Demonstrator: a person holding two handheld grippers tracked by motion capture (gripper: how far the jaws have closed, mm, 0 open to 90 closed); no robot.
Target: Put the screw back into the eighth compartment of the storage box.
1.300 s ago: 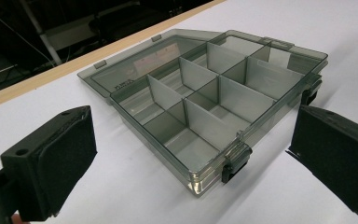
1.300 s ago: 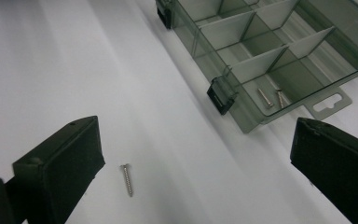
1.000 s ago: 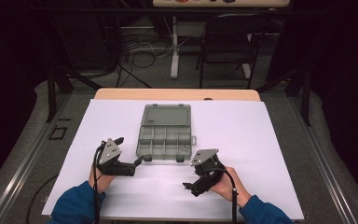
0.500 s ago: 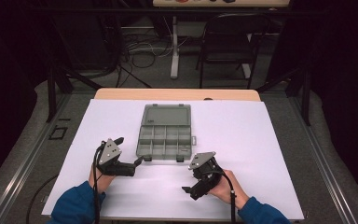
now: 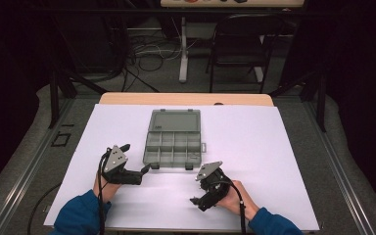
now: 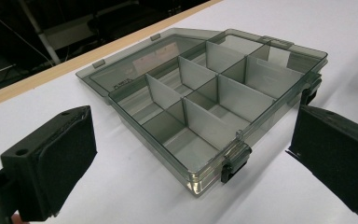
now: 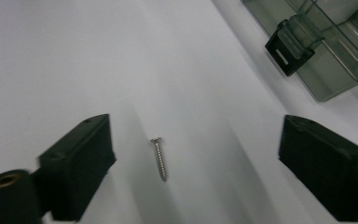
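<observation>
A smoky clear compartment box (image 5: 172,139) lies open in the middle of the white sheet, its lid folded flat behind it. My left gripper (image 5: 136,159) rests at the box's front left corner and is open. In the left gripper view its jaws (image 6: 191,121) stand wide on either side of the box (image 6: 200,112), touching nothing. My right gripper (image 5: 198,193) hovers near the front edge and points down at the sheet. In the right gripper view a small silver screw (image 7: 159,158) lies on the sheet between the open jaws (image 7: 193,140), which have just been closing without touching it.
The white sheet (image 5: 274,147) covers the table as far as a wooden strip (image 5: 186,99) along the far edge. The box's black latch (image 7: 289,44) is at the upper right of the right gripper view, with screws showing through the wall. A chair (image 5: 237,46) and cables lie beyond the table.
My right hand has drawn slightly back toward the near edge of the table. The left gripper and the box have stayed where they were.
</observation>
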